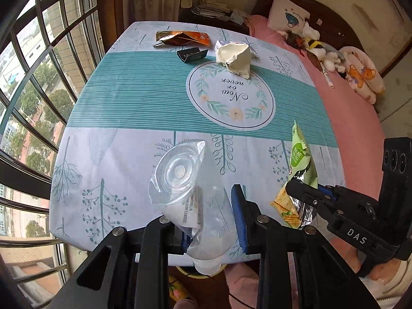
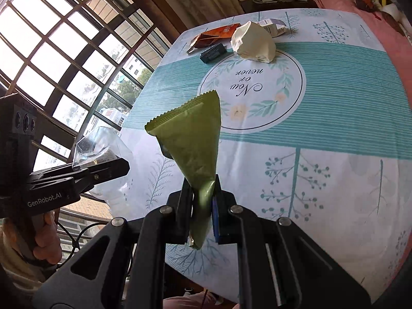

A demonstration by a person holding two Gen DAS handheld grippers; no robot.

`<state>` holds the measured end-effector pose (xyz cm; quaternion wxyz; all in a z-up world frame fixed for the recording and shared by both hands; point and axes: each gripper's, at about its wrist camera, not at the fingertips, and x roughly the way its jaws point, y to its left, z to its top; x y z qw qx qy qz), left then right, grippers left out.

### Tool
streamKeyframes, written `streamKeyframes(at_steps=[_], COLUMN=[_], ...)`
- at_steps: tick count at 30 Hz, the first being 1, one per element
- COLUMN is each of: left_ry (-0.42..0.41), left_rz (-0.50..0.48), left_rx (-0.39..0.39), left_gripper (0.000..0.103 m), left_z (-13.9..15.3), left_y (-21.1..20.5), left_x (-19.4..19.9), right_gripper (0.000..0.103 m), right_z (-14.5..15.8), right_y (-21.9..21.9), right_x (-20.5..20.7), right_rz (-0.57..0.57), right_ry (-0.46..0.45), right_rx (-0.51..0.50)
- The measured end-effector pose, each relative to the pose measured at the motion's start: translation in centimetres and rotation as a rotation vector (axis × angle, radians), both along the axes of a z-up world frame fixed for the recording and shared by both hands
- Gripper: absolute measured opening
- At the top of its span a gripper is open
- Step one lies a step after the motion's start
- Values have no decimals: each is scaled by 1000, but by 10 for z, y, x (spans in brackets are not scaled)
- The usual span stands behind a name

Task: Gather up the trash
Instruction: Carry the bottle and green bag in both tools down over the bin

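Carrying crushed clear plastic bottle (image 1: 188, 188) in left gripper (image 1: 206, 219), green foil snack wrapper (image 2: 195, 144) pinched in right gripper (image 2: 203, 206), both above patterned tablecloth (image 1: 134, 97). Risk: slick bottle slipping from loose clamp.

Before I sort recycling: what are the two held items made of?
Bottle in the left tool: clear thin plastic, crumpled, glossy. Green wrapper in the right tool: likely foil-lined plastic film, with a silvery inside and a zigzag-cut edge.

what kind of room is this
Most likely a bedroom in a home: a bed with a pink sheet, a pillow and soft toys stands right beside the cloth-covered table, and a large barred window looks out over trees and buildings.
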<state>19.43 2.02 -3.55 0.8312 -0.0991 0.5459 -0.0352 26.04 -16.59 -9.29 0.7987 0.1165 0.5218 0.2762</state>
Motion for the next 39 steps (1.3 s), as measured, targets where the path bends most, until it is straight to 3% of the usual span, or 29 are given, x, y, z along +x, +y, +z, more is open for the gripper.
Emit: streamKeyframes(at_steps=[11, 21, 29, 39], left_ry=[-24, 51, 113, 129], left_rz=[-242, -362, -383, -391], left_rx=[37, 26, -20, -11], left_gripper=[28, 28, 28, 28], left_z=[-4, -67, -161, -321], left_y=[8, -21, -41, -45], left_x=[-110, -158, -173, -162], right_gripper=[10, 10, 10, 10], right_z=[10, -36, -121, -288], right_y=[23, 27, 25, 10], right_x=[-161, -234, -253, -257], right_rz=[-147, -157, -118, -107], right_ry=[8, 133, 207, 274], right_rx=[-33, -101, -127, -139])
